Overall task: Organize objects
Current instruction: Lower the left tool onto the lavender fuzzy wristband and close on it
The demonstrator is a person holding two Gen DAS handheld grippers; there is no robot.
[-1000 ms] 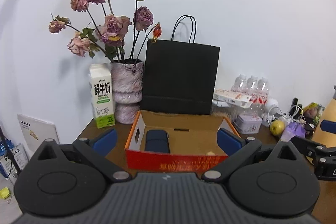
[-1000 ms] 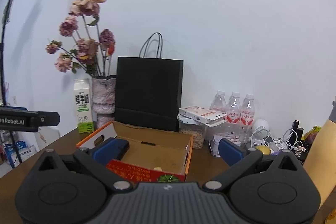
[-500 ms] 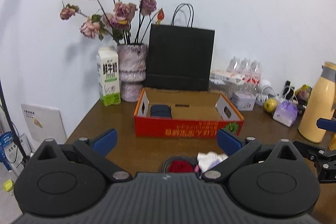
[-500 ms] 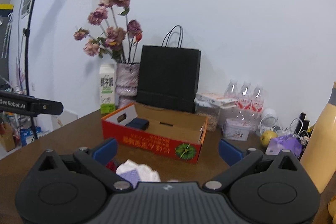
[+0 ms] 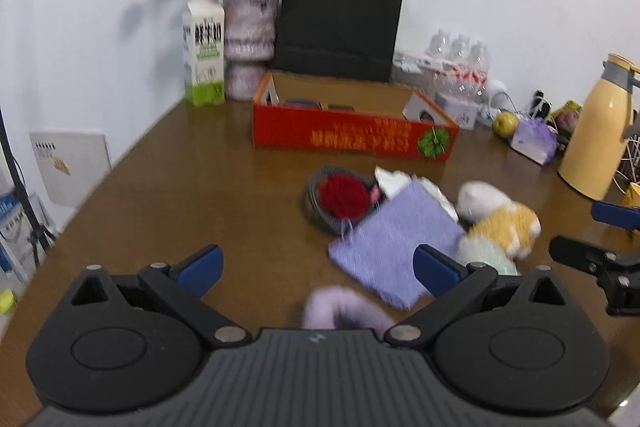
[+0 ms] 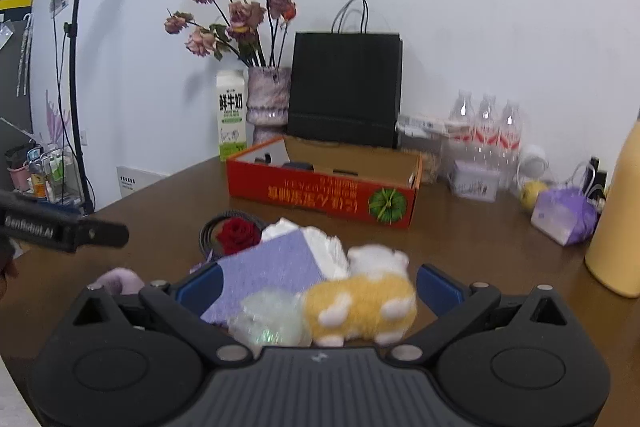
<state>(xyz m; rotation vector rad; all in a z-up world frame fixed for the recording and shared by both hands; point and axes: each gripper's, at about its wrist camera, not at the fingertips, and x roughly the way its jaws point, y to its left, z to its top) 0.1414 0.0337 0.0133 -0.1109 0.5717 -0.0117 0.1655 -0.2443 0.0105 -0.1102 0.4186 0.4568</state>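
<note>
A red cardboard box (image 5: 352, 137) (image 6: 320, 193) stands open on the brown table (image 5: 180, 195), with a dark item inside at its left end. In front of it lies a pile: a red rose in a dark ring (image 5: 344, 197) (image 6: 236, 231), a purple pouch (image 5: 396, 241) (image 6: 272, 267), white paper (image 6: 324, 247), a yellow-and-white plush toy (image 5: 506, 223) (image 6: 360, 301), a pale green bundle (image 6: 270, 323) and a fuzzy lilac item (image 5: 344, 309) (image 6: 120, 281). My left gripper (image 5: 316, 267) is open above the lilac item. My right gripper (image 6: 318, 285) is open, with the plush between its fingers.
At the back stand a milk carton (image 5: 203, 53), a vase of dried roses (image 5: 250, 47), a black paper bag (image 5: 340, 27) and water bottles (image 5: 460, 57). A yellow thermos (image 5: 596, 135), a purple packet (image 5: 534, 141) and an apple (image 5: 505, 123) are at the right.
Both grippers have pulled back from the box and tilted down, so the pile of small objects on the table has come into view. Both stayed open.
</note>
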